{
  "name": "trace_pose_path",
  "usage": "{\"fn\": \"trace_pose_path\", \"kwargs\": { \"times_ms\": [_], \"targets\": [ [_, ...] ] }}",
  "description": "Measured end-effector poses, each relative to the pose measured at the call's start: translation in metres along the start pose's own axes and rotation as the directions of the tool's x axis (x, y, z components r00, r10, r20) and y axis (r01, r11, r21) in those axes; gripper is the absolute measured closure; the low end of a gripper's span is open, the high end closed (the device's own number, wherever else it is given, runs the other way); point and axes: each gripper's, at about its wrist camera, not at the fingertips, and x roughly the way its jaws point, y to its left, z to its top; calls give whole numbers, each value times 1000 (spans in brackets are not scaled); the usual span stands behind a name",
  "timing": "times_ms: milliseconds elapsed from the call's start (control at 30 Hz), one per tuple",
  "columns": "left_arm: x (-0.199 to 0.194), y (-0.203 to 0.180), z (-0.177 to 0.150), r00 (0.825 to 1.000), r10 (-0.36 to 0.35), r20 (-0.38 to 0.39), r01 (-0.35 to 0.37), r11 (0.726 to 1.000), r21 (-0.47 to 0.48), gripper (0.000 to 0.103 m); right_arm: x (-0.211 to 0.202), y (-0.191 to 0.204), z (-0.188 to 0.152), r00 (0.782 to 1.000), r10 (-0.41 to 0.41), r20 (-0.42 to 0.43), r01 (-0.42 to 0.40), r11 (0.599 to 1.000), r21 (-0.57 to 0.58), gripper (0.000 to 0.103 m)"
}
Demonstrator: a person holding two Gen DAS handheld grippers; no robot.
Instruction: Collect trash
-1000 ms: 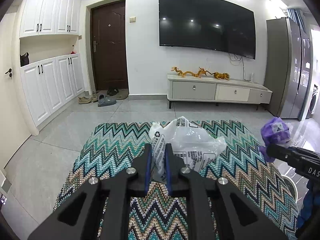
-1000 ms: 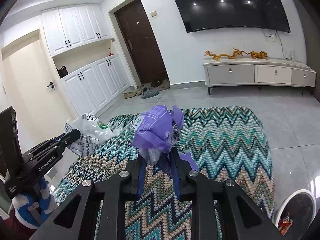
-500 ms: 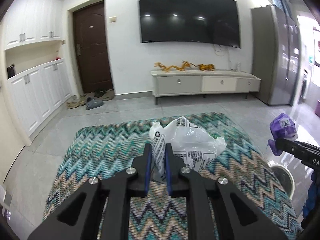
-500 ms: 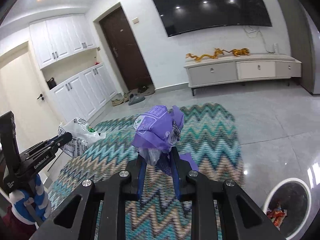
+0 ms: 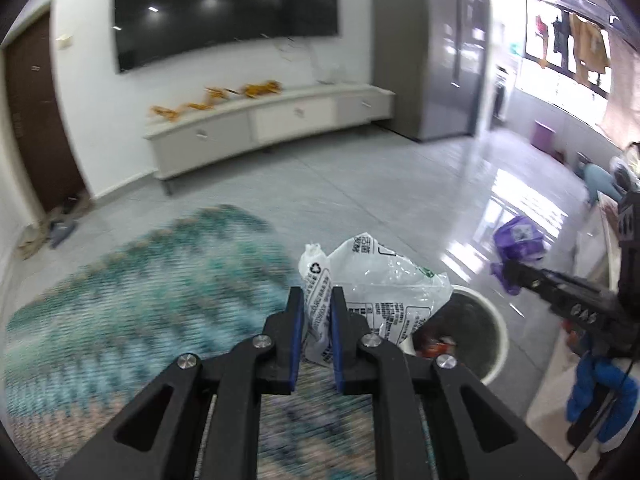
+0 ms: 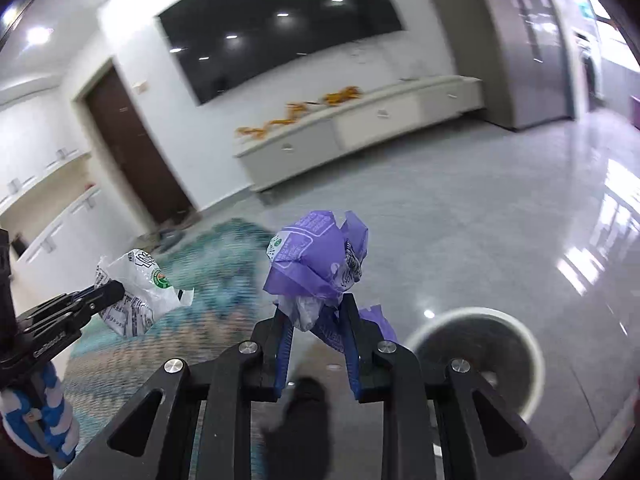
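Note:
My left gripper [image 5: 314, 304] is shut on a crumpled white plastic bag [image 5: 376, 288] with printed text, held in the air beside a round white-rimmed trash bin [image 5: 472, 328] on the floor. My right gripper [image 6: 314, 314] is shut on a crumpled purple plastic bag [image 6: 316, 260], held above the grey floor just left of the same bin [image 6: 480, 356]. The purple bag [image 5: 518, 240] and the right gripper also show in the left wrist view, right of the bin. The white bag [image 6: 136, 296] shows at the left of the right wrist view.
A zigzag teal rug [image 5: 140, 288] covers the floor to the left. A white TV cabinet [image 5: 272, 120] stands under a wall TV [image 5: 224, 8]. A grey fridge [image 5: 432, 48] stands at the right. Some trash [image 5: 436, 346] lies inside the bin.
Both grippers have swung right with their bags, off the rug and toward the bin, which is now close below them. Both views are motion-blurred.

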Motion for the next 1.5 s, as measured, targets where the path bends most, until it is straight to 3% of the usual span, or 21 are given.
{"fn": "trace_pose_path", "kwargs": {
  "times_ms": [133, 233, 367, 433, 467, 500, 533, 600, 667, 900, 1100, 1300, 1500],
  "targets": [
    [47, -57, 14, 994, -72, -79, 76, 996, 43, 90, 2, -50, -6, 995, -98, -31, 100, 992, 72, 81],
    [73, -97, 12, 992, -68, -105, 77, 994, 77, 88, 10, -76, -10, 987, -150, -65, 155, 983, 95, 81],
    [96, -124, 14, 981, -126, -151, 137, 988, 67, 88, 22, -110, -23, 970, -212, -119, 226, 966, 124, 81],
    [106, -133, 17, 964, -189, -186, 199, 979, 38, 81, 27, -121, -27, 964, -227, -141, 246, 960, 135, 79],
    [110, -136, 17, 956, -218, -197, 225, 974, 18, 68, 31, -129, -28, 958, -243, -155, 265, 953, 145, 79],
    [113, -137, 19, 947, -249, -205, 252, 968, -9, 47, 33, -134, -29, 954, -250, -165, 275, 949, 157, 78],
    [115, -136, 21, 940, -271, -208, 271, 962, -32, 39, 36, -138, -31, 951, -254, -177, 284, 944, 170, 74],
    [117, -135, 23, 932, -298, -208, 293, 954, -57, 34, 40, -146, -35, 944, -267, -195, 304, 933, 192, 60],
    [115, -134, 23, 929, -302, -215, 300, 953, -41, 34, 42, -151, -35, 939, -280, -198, 318, 927, 198, 58],
    [88, -107, 16, 956, -239, -171, 239, 971, -18, 34, 35, -140, -35, 944, -280, -177, 313, 927, 207, 55],
    [47, -60, 17, 989, -119, -83, 116, 993, -30, 34, 25, -100, -16, 961, -256, -106, 270, 950, 159, 47],
    [3, -9, 3, 999, -21, -25, 19, 995, -94, 30, 7, -39, 6, 978, -206, -16, 206, 975, 87, 33],
    [-38, 43, -25, 996, 92, 5, -90, 980, -177, 29, -3, 30, 13, 989, -145, 42, 145, 989, -12, 23]
  ]
}}
